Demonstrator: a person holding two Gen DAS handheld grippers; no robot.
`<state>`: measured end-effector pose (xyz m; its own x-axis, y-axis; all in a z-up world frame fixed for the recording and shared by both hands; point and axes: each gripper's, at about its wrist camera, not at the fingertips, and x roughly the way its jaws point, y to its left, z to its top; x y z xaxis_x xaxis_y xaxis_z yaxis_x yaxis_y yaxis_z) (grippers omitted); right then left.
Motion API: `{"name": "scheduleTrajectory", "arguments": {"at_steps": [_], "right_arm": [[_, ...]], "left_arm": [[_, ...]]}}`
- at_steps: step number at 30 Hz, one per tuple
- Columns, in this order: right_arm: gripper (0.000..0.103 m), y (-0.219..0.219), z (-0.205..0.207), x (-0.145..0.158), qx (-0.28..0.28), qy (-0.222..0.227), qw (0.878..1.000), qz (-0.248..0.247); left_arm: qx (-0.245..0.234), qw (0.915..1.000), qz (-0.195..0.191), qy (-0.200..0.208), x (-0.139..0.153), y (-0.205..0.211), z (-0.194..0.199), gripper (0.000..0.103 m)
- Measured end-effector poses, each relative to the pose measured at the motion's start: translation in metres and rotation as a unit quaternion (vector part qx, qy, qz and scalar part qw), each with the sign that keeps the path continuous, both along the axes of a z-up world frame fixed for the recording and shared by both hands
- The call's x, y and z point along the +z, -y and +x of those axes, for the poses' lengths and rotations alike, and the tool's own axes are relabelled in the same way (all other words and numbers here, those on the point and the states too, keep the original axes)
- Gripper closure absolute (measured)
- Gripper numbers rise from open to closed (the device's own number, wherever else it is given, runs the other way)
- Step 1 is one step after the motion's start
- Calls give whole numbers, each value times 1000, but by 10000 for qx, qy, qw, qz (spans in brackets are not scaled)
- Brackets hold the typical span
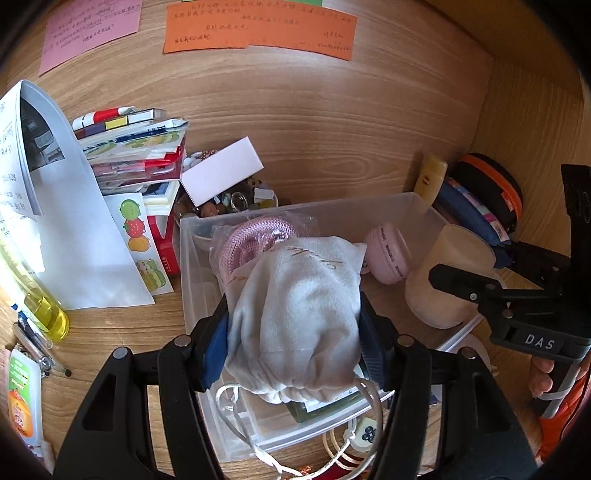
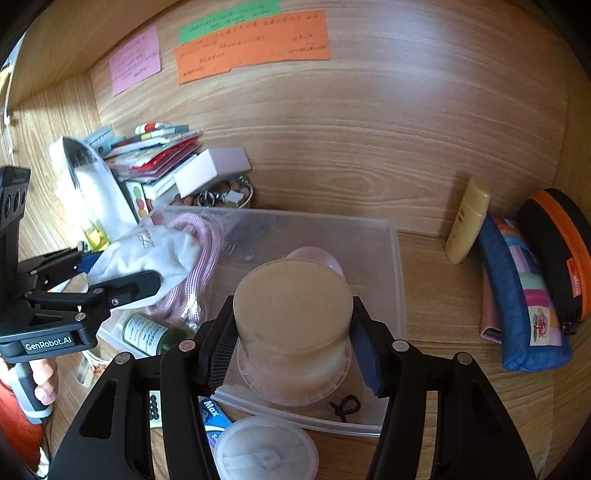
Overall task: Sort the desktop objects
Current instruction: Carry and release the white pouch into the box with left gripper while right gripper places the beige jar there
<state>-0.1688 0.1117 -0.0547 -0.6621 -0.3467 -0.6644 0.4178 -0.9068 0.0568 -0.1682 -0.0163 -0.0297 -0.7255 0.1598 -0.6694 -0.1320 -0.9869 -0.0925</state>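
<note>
Both grippers are full. Left gripper (image 1: 293,332) squeezes a soft white pouch (image 1: 295,314) over the clear bin (image 1: 406,206), above the pink cord bag (image 1: 255,236). Right gripper (image 2: 291,350) is closed around a round tub (image 2: 291,317) over the same bin. Lower each one slowly into the bin, then open wide. Keep the pouch strings (image 1: 236,413) inside the bin too.

I worked at a wooden desk (image 2: 443,314) with light brown grain. Behind it stood a wooden back wall (image 2: 369,140) of the same brown. A side wall (image 1: 532,110) closed in my right. Paper notes were stuck up high: a pink note (image 2: 136,64), an orange note (image 2: 255,44) and a green note (image 2: 229,20). Soft light shone on the wood, maybe daylight.
</note>
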Motion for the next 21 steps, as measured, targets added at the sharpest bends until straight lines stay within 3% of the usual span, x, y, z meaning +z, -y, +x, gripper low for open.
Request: {"name": "scheduleTrajectory", "arguments": {"at_steps": [9, 13, 16, 21], "right_arm": [[50, 3, -1, -9, 88, 163, 9997, 128], [50, 6, -1, -13, 158, 244, 9994, 173], [50, 8, 0, -14, 204, 284, 9993, 142], [51, 11, 14, -2, 282, -187, 9992, 232]], "left_arm": [[-16, 9998, -180, 34, -3, -4, -1, 42], [-71, 9999, -111, 81, -3, -5, -1, 30], [-96, 9999, -70, 99, -2, -4, 0, 29], [-105, 9999, -41, 112, -1, -4, 0, 29]]}}
